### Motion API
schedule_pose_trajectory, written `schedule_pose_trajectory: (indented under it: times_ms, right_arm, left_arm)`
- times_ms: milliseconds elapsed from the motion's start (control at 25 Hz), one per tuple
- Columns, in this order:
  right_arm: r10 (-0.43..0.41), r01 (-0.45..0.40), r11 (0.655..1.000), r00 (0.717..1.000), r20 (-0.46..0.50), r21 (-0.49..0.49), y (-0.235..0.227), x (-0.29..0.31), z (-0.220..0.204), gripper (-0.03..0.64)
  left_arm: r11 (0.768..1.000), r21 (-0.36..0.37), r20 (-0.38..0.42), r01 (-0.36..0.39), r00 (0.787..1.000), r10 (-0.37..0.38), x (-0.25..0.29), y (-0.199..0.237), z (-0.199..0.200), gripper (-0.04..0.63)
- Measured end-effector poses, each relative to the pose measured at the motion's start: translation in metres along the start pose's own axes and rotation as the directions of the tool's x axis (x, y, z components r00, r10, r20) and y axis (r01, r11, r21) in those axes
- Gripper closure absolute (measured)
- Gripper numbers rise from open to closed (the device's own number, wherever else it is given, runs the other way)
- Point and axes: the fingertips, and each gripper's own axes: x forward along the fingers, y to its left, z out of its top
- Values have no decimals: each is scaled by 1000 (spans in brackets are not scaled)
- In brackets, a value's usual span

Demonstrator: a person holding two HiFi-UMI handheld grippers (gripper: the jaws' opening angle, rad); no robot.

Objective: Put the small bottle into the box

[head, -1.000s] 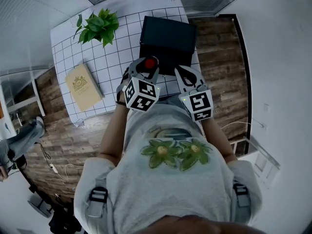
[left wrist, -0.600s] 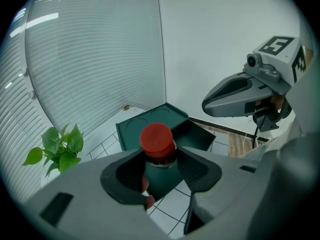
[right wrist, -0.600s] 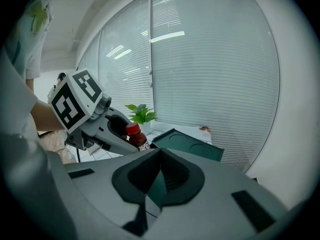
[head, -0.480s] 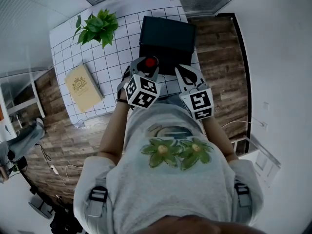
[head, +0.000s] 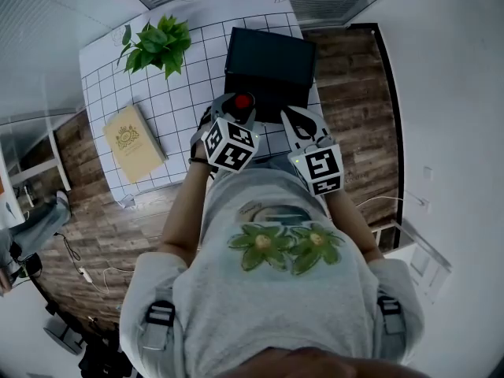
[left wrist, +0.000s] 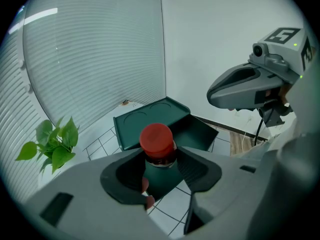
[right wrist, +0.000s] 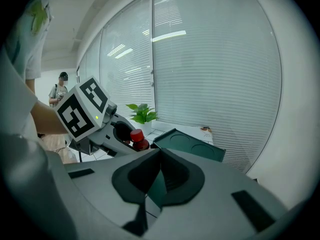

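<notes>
small bottle with red cap is sitting upright, clamped between left gripper jaws, hovering at the near edge of the dark box on the gridded table. right gripper is hanging beside it, jaws pressed together, holding nothing.

Raised lid walls the box behind (front open).
</notes>
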Motion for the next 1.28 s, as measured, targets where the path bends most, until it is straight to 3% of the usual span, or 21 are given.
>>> schedule_pose_trajectory:
  times_ms: [1280]
  right_arm:
    - [0,1,1000,1000,-30,5,0,9,-8,609]
  left_arm:
    - [999,32,-72,24,997,-22,27,-3,-16,403]
